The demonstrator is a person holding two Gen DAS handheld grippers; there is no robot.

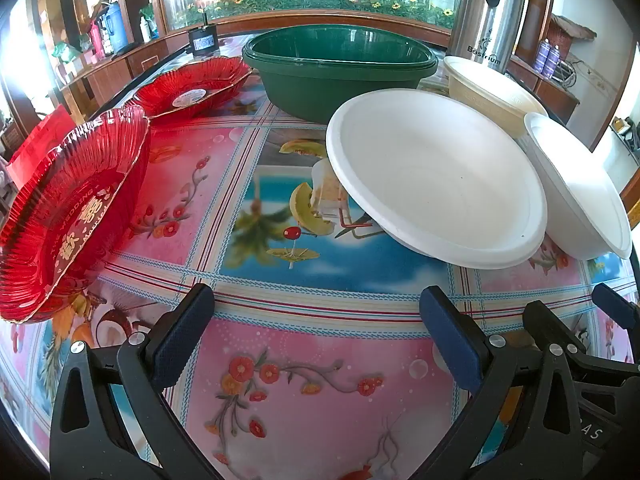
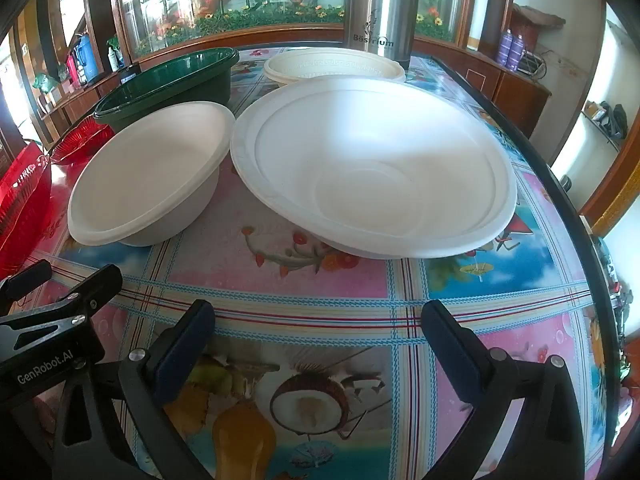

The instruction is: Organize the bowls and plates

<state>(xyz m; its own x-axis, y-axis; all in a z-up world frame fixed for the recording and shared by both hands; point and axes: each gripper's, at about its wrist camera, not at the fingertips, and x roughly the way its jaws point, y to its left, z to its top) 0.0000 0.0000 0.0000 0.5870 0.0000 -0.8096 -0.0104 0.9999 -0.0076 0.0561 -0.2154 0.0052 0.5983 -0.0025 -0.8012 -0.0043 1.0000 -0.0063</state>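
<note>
Two white bowls sit on the patterned table: a smaller one and a larger one to its right. Behind them are a stack of green tubs and a cream bowl stack. Two red glass plates lie at the left, one near and one farther back. My left gripper is open and empty, just short of the smaller white bowl. My right gripper is open and empty in front of the larger bowl.
A steel thermos stands at the back of the table. A small black device sits behind the red plates. The table's right edge runs close to the large bowl. Wooden cabinets ring the room.
</note>
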